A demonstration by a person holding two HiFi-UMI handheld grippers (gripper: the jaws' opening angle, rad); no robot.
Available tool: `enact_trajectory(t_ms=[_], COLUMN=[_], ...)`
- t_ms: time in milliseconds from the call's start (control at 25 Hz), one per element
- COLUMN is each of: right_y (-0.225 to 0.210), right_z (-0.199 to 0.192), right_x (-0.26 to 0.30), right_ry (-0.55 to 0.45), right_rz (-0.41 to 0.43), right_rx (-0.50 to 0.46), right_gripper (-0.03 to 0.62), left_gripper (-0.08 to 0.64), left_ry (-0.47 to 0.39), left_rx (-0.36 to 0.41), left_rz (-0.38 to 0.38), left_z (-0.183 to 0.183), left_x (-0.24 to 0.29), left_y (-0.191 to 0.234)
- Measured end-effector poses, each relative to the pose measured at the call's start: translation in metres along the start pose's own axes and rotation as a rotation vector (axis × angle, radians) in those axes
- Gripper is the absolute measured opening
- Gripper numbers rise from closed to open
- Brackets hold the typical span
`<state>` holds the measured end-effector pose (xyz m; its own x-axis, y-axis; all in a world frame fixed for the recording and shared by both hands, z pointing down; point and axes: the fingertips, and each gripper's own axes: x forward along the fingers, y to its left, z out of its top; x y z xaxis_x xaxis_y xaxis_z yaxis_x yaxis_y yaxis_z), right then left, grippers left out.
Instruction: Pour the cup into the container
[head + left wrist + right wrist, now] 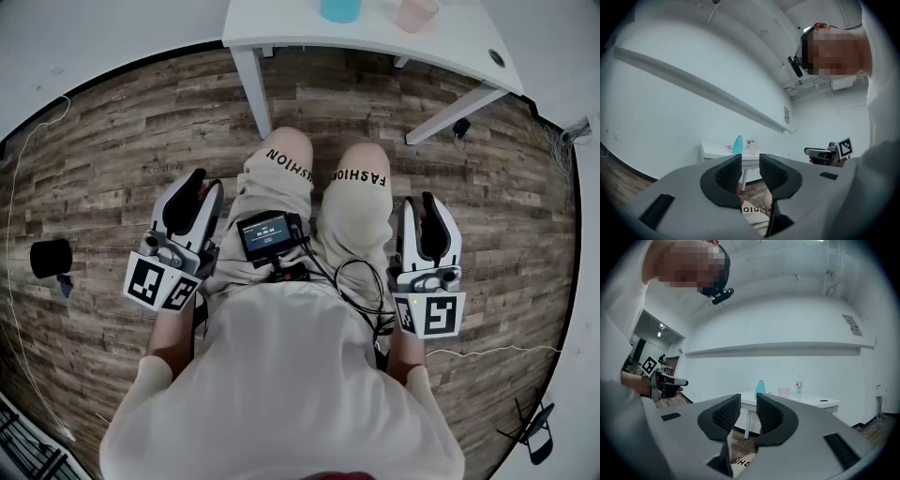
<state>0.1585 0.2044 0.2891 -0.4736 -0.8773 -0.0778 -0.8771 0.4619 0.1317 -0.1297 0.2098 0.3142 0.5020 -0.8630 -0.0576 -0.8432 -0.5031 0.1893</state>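
In the head view, the person holds the left gripper (199,184) and the right gripper (425,201) level at either side of the knees, above a wood-plank floor (112,159). Both are well apart from the white table (281,26) ahead, where a teal container (339,8) and a pink cup (415,13) stand near each other at the picture's top edge.

In the left gripper view, its ribbed pads (729,172) are drawn in to a thin slit with nothing between them. The table stands far off beyond the jaws, the teal container left of the pink cup.

In the right gripper view, the pads (726,412) are closed to the same thin slit and grip nothing. On the distant table the pink cup stands between the teal container and what seems to be a small clear bottle (799,387).
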Motion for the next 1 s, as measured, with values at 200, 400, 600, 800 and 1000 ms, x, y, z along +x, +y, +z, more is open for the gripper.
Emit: enact_trajectory(t_ms=[200, 400, 600, 800, 1000], right_y=[0.003, 0.009, 0.012, 0.014, 0.013], right_z=[-0.004, -0.009, -0.009, -0.011, -0.015], right_x=[0.003, 0.008, 0.011, 0.014, 0.019], right_ry=[0.013, 0.030, 0.038, 0.046, 0.066], right_rz=[0.012, 0.043, 0.041, 0.037, 0.006], right_rx=[0.012, 0.051, 0.028, 0.020, -0.011], right_gripper=[0.109, 0.110, 0.110, 0.110, 0.110], left_gripper=[0.126, 0.126, 0.121, 0.118, 0.111], left_ry=[-0.001, 0.004, 0.003, 0.003, 0.012], left_rx=[-0.003, -0.005, 0.009, 0.020, 0.061], left_rz=[-0.008, -0.013, -0.020, -0.036, -0.015], left_z=[-0.001, -0.004, -0.002, -0.001, -0.001], left_x=[0.002, 0.008, 0.016, 0.027, 0.040], left_y=[-0.002, -0.004, -0.007, -0.013, -0.015])
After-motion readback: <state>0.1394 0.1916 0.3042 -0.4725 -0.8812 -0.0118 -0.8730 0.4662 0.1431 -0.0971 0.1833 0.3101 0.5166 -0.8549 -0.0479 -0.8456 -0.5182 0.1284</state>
